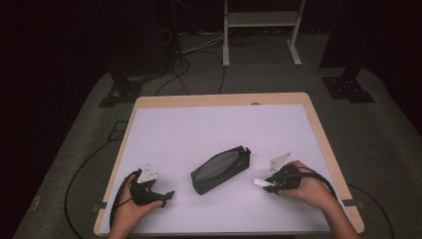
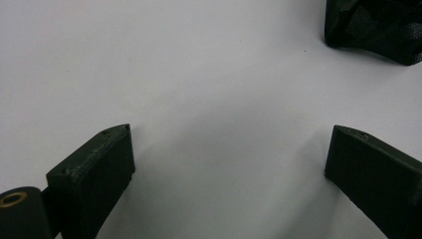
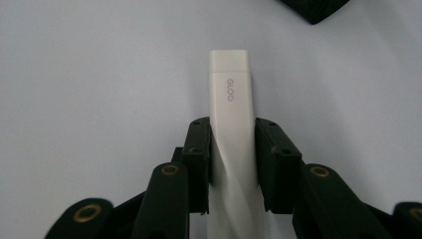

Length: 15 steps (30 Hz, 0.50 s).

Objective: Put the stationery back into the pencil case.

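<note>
My right gripper [image 3: 233,130] pinches a white stick [image 3: 230,114] between its two black jaws, which press flat against both of its long sides. The stick is slim and squared off, with a slight twist in its body low down between my jaws, a seam near its far end and the grey letters "GLOO" printed just below that seam. In the high view the same stick [image 1: 261,182] pokes out of my right gripper [image 1: 268,185] toward the middle of the table, low over the white surface [image 1: 209,129]; whether it touches the surface I cannot tell.

My left gripper [image 1: 168,195] sits near the table's front left, and its jaws stand wide apart with nothing but bare white table [image 2: 199,99] between them in the left gripper view.

Between my two hands lies a dark zip pouch [image 1: 220,170], long and grey-topped, set at a slant with its far end toward the right. A corner of the pouch [image 2: 378,27] shows at the upper right in the left gripper view, well clear of my open jaws, and another dark corner [image 3: 311,9] sits beyond the tip of the stick in the right gripper view, apart from it.

The table has a light wooden rim [image 1: 224,99], and beyond it, cables and a pale metal stand [image 1: 261,30] rest on the grey floor.
</note>
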### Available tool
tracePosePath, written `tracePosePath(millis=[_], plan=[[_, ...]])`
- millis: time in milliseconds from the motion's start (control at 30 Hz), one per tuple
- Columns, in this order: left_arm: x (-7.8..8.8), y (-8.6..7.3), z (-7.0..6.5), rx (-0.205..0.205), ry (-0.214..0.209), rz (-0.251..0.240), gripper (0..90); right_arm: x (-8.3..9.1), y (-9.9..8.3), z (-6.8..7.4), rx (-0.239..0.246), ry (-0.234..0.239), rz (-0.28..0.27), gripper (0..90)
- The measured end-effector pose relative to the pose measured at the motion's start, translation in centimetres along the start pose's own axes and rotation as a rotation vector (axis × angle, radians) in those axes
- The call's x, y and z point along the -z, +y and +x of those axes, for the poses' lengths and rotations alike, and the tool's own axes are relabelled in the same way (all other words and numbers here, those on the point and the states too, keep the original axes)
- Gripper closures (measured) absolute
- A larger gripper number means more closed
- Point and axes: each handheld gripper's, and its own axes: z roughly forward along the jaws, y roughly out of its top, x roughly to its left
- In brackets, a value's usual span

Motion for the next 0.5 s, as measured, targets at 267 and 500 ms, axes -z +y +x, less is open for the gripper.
tracePosePath(millis=[267,500], plan=[[0.0,0.0,0.01,0.0,0.0,0.0,4.5,0.02,0.05,-0.16,-0.029,0.007,0.002,68.5],[0.0,0.0,0.01,0.001,0.0,0.0,4.5,0.46,-0.13,-0.38,-0.043,0.021,-0.015,68.5]])
